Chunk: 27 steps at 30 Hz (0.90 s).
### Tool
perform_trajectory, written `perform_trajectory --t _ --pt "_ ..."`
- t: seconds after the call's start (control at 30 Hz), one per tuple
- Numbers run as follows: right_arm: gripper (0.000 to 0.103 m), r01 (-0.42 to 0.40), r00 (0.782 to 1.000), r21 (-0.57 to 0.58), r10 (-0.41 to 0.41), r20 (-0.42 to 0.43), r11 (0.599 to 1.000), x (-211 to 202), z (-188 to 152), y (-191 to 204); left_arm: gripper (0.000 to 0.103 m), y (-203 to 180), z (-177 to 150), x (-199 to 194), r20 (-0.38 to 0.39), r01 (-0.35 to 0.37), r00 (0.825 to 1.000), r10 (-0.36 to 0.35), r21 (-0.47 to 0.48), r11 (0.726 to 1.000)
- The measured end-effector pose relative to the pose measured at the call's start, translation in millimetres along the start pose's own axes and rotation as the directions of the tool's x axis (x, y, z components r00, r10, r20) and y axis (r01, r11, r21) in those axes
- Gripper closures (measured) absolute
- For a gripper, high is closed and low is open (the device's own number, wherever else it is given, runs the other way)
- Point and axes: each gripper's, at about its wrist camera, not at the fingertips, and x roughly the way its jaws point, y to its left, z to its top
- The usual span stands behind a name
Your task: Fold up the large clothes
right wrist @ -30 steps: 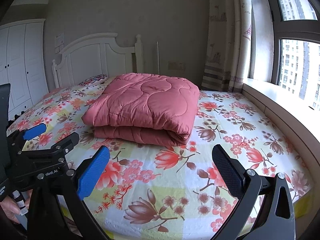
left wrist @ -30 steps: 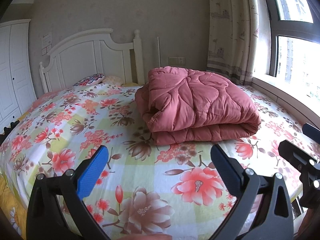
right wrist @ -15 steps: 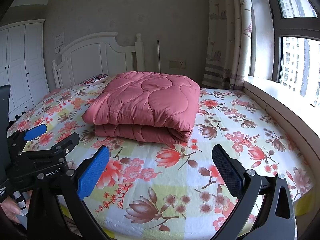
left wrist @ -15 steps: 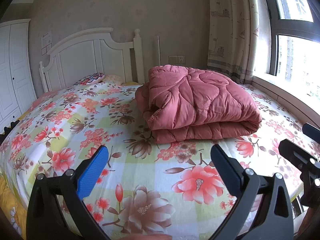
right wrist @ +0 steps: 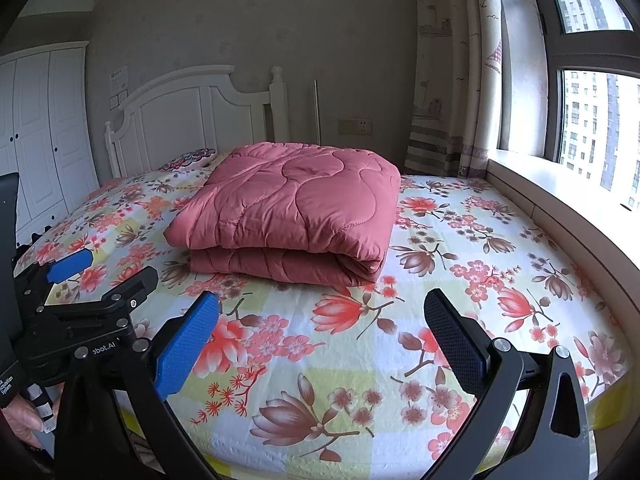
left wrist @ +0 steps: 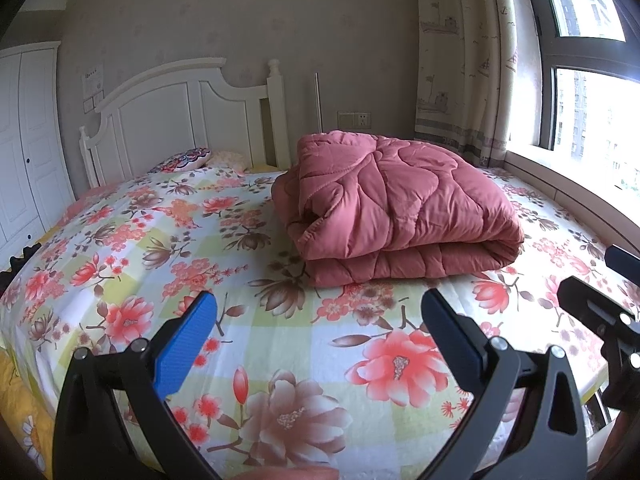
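Observation:
A thick pink quilt [left wrist: 396,208] lies folded into a squat bundle in the middle of the bed, also seen as the quilt [right wrist: 296,208] in the right wrist view. My left gripper [left wrist: 318,320] hovers open over the bed's foot end, well short of the quilt, holding nothing. My right gripper [right wrist: 320,322] is open too, empty, near the same foot edge. The right gripper's black frame [left wrist: 600,312] shows at the right of the left wrist view; the left gripper's frame [right wrist: 80,304] shows at the left of the right wrist view.
The bed has a floral sheet [left wrist: 160,264] and a white headboard [left wrist: 180,120] with pillows [left wrist: 184,160] at it. A window ledge [right wrist: 560,200] and curtain [right wrist: 452,80] run along the right; a white wardrobe [right wrist: 36,128] stands left. A hand [right wrist: 24,420] grips the left tool.
Both views have risen and drifted slightly; the quilt sits a little lower and nearer in frame. Both grippers stay open and the quilt has not moved.

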Motion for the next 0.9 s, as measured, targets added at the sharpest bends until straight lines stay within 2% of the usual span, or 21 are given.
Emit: perform_trajectory --t 0.5,0.63,0.77,0.83,0.9 --pt "0.004 0.003 1.000 0.003 -0.003 0.000 1.000 -0.1 -0.7 0.3 0.002 1.4 3.2 -3.5 0.014 -0.001 1.000 0.000 0.012 1.000" --pt "0.004 0.003 1.000 0.007 -0.003 -0.012 1.000 3.0 -2.9 2.1 0.002 -1.2 2.8 -7.9 0.055 -0.005 0.998 0.003 0.037 0.999" --pt "0.004 0.007 1.000 0.001 -0.007 -0.026 1.000 6.8 -3.7 2.4 0.002 5.0 8.4 3.9 -0.007 0.048 0.999 -0.048 0.059 0.997" --pt "0.004 0.018 1.000 -0.015 -0.018 -0.025 1.000 7.4 2.0 -2.8 0.002 24.1 18.4 16.2 -0.046 0.068 0.997 -0.065 0.057 0.996" --pt "0.004 0.084 0.996 -0.062 -0.085 -0.023 0.995 8.2 18.4 -20.3 0.002 50.5 32.9 33.6 -0.095 0.083 0.992 -0.078 0.049 0.995"
